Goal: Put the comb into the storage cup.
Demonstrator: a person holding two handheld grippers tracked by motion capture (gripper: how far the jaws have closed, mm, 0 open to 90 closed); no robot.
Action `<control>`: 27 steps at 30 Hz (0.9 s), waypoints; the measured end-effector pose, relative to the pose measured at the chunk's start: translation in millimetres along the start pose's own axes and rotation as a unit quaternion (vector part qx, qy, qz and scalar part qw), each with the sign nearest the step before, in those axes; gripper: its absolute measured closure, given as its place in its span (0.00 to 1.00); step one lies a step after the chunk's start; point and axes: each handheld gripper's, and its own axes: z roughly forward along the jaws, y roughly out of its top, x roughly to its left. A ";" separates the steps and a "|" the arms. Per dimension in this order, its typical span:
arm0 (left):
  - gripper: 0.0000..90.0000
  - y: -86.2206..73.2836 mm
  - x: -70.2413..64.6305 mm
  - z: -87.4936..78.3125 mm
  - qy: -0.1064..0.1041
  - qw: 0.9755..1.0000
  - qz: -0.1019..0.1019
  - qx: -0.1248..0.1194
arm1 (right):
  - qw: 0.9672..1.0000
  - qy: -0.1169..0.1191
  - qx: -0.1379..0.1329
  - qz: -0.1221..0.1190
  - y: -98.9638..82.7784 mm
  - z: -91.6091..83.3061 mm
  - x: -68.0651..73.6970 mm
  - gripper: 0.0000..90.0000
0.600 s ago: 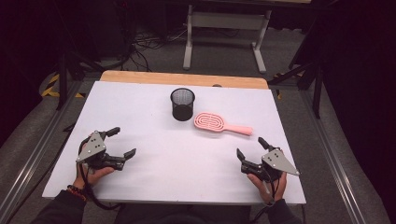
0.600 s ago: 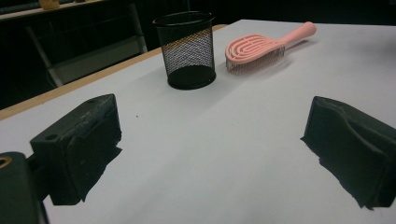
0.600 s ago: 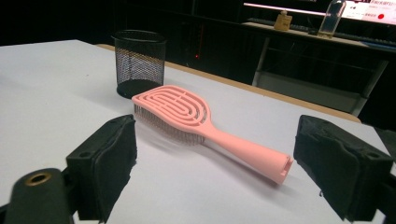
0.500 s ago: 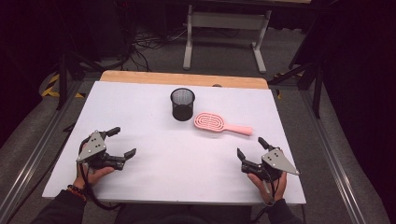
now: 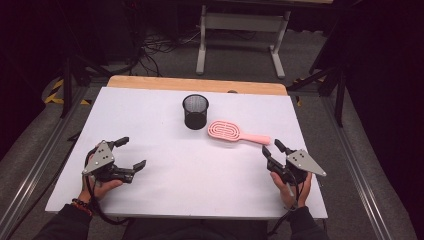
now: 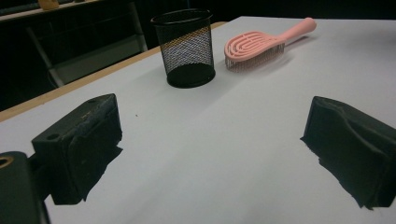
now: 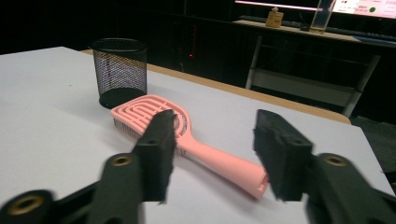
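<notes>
Hairbrush (image 5: 238,132) lies flat just right of the mesh cup (image 5: 195,111), handle toward your right gripper (image 5: 272,151). Jaws apart, empty; left gripper (image 5: 131,153) too. Straddle the handle mid-length, square up, then close.

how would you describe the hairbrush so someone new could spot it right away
Start at the white table and find the black mesh cup near its far edge. Just right of the cup lies the hairbrush, flat, bristles down, the one pink thing there.
</notes>
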 end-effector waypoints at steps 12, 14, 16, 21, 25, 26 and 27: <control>0.06 -1.0 0.5 2.5 -0.002 1.000 -0.004 0.012 | 0.997 0.006 0.074 0.001 15.4 44.4 -29.4 1.00; 0.06 -1.2 0.6 3.3 -0.003 1.000 -0.002 0.014 | 0.995 0.008 0.099 0.008 14.8 59.3 -35.9 1.00; 0.06 -1.2 0.6 3.6 -0.004 1.000 -0.001 0.013 | 0.993 0.004 0.121 0.008 13.2 71.1 -40.4 1.00; 0.06 -1.6 1.3 4.4 -0.008 1.000 -0.003 0.013 | 0.983 0.007 0.180 0.029 7.7 99.0 -53.8 1.00; 0.06 -1.1 1.2 2.8 -0.006 1.000 -0.003 0.013 | 0.975 0.006 0.218 0.031 4.4 117.3 -58.1 1.00; 0.06 -1.2 1.7 2.7 -0.005 1.000 -0.005 0.011 | 0.974 0.003 0.226 0.030 3.9 120.7 -58.3 1.00; 0.06 -1.6 2.5 2.5 -0.007 1.000 -0.010 0.010 | 0.969 0.005 0.245 0.035 3.1 129.1 -59.1 1.00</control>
